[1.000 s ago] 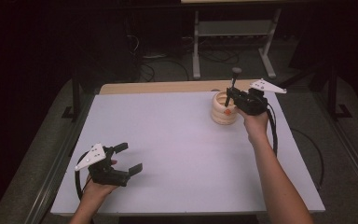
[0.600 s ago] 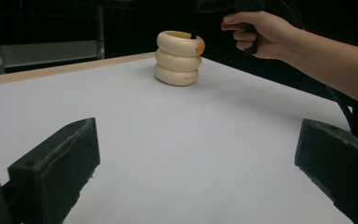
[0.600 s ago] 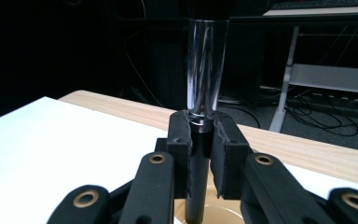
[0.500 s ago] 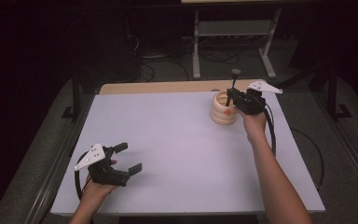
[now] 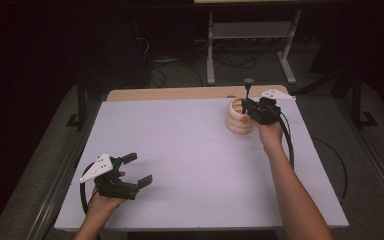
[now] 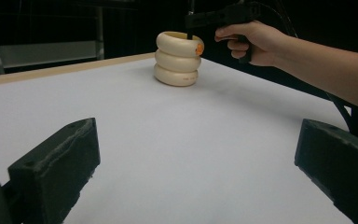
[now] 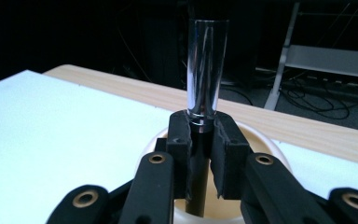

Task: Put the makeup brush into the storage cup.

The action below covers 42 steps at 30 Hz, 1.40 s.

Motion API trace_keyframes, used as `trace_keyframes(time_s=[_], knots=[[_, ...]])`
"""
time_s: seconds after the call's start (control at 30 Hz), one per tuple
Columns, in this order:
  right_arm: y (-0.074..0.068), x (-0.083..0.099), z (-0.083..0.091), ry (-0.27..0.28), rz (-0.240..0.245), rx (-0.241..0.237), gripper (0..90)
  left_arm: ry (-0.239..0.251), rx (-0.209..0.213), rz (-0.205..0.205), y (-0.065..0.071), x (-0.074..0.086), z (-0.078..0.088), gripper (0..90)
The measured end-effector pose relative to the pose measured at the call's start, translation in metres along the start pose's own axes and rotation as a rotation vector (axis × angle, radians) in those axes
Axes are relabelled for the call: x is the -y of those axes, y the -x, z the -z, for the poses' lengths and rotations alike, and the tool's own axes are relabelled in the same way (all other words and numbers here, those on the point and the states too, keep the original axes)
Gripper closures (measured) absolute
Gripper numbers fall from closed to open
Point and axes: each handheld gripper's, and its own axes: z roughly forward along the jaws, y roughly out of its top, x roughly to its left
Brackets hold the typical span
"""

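My right gripper clamps an upright dark stick over the mouth of the cream ringed pot near the table's far edge. My left gripper rests near the front edge, jaws wide apart, holding nothing.

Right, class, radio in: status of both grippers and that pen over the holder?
Right gripper shut on upright black pen, above cream ribbed holder. Left gripper open, idle. White table unobstructed.

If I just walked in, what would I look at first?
Probably the cream ringed holder at the far right of the white table, where the right gripper pinches an upright pen-like stick over its mouth. Then the left gripper, open near the front left edge.
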Motion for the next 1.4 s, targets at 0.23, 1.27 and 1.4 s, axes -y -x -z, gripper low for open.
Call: trace_keyframes(time_s=[0.23,1.27,1.4], knots=[[0.0,0.002,-0.003,-0.011,-0.026,0.008,37.8,0.004,-0.001,0.003,0.0,0.0,0.0,0.0],[-0.008,0.007,0.029,-0.031,-0.01,-0.025,11.5,0.011,-0.004,-0.002,0.001,-0.001,0.0,0.0],[-0.011,0.009,0.035,-0.026,-0.002,-0.039,10.8,0.01,-0.002,0.0,0.001,-0.001,-0.001,0.0]])
